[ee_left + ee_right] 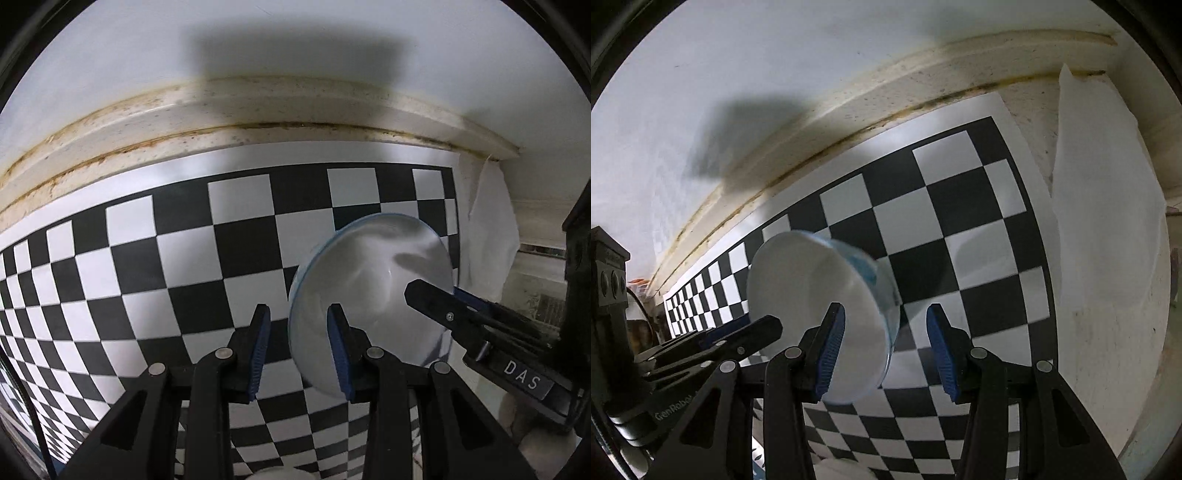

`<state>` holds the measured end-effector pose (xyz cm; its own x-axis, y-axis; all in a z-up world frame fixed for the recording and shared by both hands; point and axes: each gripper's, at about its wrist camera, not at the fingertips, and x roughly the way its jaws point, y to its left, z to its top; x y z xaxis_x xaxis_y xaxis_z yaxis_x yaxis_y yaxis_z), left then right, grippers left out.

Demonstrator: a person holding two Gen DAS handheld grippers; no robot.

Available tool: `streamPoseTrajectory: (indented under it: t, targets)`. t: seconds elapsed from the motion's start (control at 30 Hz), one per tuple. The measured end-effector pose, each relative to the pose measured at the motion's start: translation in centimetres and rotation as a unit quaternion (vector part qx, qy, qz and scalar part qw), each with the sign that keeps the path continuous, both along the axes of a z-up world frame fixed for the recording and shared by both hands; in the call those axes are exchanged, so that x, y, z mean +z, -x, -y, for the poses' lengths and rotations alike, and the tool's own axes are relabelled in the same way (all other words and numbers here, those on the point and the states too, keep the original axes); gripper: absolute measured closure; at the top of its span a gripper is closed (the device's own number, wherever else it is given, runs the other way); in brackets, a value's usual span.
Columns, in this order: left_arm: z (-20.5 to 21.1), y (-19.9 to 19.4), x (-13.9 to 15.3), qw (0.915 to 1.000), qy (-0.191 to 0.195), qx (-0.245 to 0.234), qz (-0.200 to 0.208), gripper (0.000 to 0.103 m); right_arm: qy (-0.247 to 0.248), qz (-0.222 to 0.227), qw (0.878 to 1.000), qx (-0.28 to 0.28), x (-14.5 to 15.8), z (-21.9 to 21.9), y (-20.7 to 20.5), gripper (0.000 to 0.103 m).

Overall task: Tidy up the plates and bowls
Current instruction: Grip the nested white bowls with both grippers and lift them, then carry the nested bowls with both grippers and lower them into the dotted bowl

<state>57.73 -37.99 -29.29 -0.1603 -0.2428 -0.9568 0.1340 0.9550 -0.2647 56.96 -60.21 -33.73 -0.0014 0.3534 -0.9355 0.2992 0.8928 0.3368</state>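
A white plate (pixel 369 280) with a pale blue rim hangs tilted on edge above a black-and-white checkered mat (pixel 147 258). My left gripper (pixel 298 310) is shut on its left rim, with the right pad lying on the plate's face. My right gripper (pixel 436 291) straddles the opposite rim from the right. In the right wrist view the plate (pixel 805 280) shows its white face and blue side. There the right gripper (pixel 884 308) stands open with the rim between its fingers and a clear gap at the right pad. The left gripper (pixel 757 330) reaches in from the left.
The checkered mat (pixel 979 221) covers the counter up to a stained cream ledge (pixel 258 107) under a white wall. A white sheet (pixel 1108 221) stands at the mat's right end. A dark object (pixel 576 258) sits at the far right. Something white (pixel 842 469) lies just below the grippers.
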Motion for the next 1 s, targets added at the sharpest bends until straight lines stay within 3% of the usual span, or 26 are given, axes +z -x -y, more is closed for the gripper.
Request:
streamPoseTrajectory:
  t: [0.03, 0.07, 0.1, 0.13, 0.17, 0.5, 1.0]
  targets:
    - [0.2, -0.1, -0.2, 1.0, 0.0, -0.002, 0.001, 0.075, 0.002, -0.003, 1.0, 0.002, -0.3, -0.2, 0.0, 0.059]
    - [0.3, 0.0, -0.4, 1.0, 0.003, -0.004, 0.002, 0.085, 0.004, -0.005, 1.0, 0.004, -0.5, -0.4, -0.1, 0.067]
    - [0.3, 0.1, -0.5, 1.0, 0.001, -0.006, 0.003, 0.086, 0.007, -0.008, 1.0, 0.007, -0.8, -0.5, -0.3, 0.074]
    - [0.4, 0.2, -0.4, 1.0, -0.001, -0.007, 0.006, 0.086, 0.004, -0.009, 1.0, 0.008, -1.1, -0.6, -0.3, 0.089]
    - [0.4, 0.3, -0.4, 0.9999, -0.002, -0.007, 0.01, 0.086, 0.0, -0.008, 1.0, 0.008, -1.2, -0.7, -0.3, 0.091]
    - [0.0, 1.6, 1.6, 0.9993, -0.013, -0.012, 0.034, 0.086, 0.007, -0.002, 1.0, 0.026, -0.2, -2.1, 0.6, 0.092]
    - [-4.1, 7.1, 9.1, 0.9944, -0.011, -0.025, 0.102, 0.086, 0.0, 0.046, 0.998, 0.048, 8.1, -5.0, 5.7, 0.092]
